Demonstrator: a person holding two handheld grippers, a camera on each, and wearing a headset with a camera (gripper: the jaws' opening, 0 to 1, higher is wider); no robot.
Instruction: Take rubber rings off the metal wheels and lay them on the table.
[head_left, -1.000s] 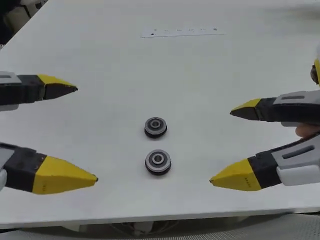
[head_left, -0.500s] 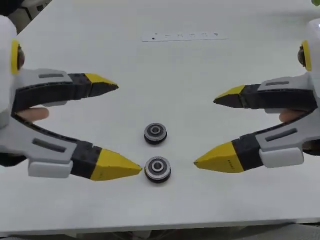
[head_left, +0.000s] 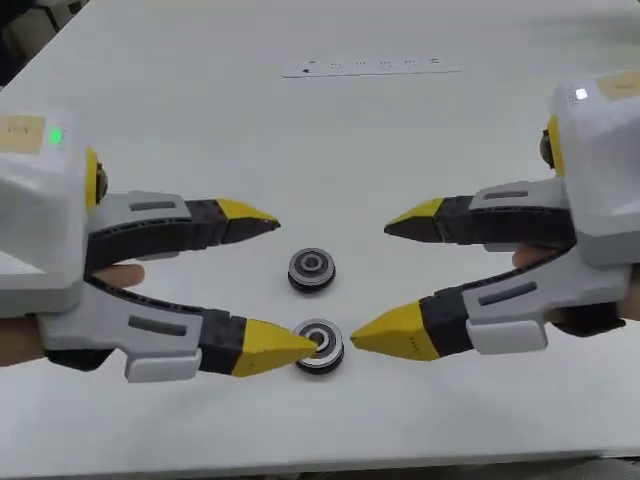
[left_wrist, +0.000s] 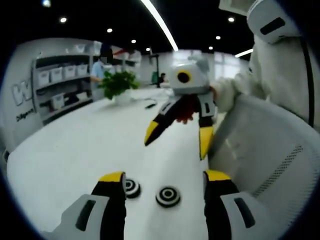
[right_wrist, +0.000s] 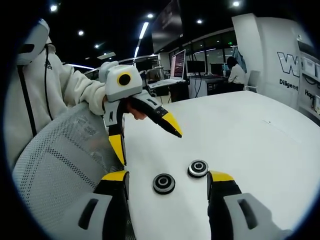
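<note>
Logged 2 metal wheels flat on white counter (head_left: 200, 110), dark rubber rings (head_left: 311, 287) on both: near wheel (head_left: 320, 346) toward counter's front edge, far wheel (head_left: 311, 268) just beyond near wheel, apart from it.

Found left gripper (head_left: 297, 284) left of near wheel, fingers spread wide, gripping nothing. Yellow tip of its lower finger (head_left: 270, 346) sits right at near wheel's left rim; contact impossible to tell.

Found right gripper (head_left: 369, 284) right of near wheel, fingers likewise wide open and empty, lower tip just beside near wheel's right rim.

Checked left gripper view: near wheel (left_wrist: 168, 196) between the fingers, far wheel (left_wrist: 131, 188) beside it. Same in right gripper view: near wheel (right_wrist: 164, 183), far wheel (right_wrist: 198, 168).
</note>
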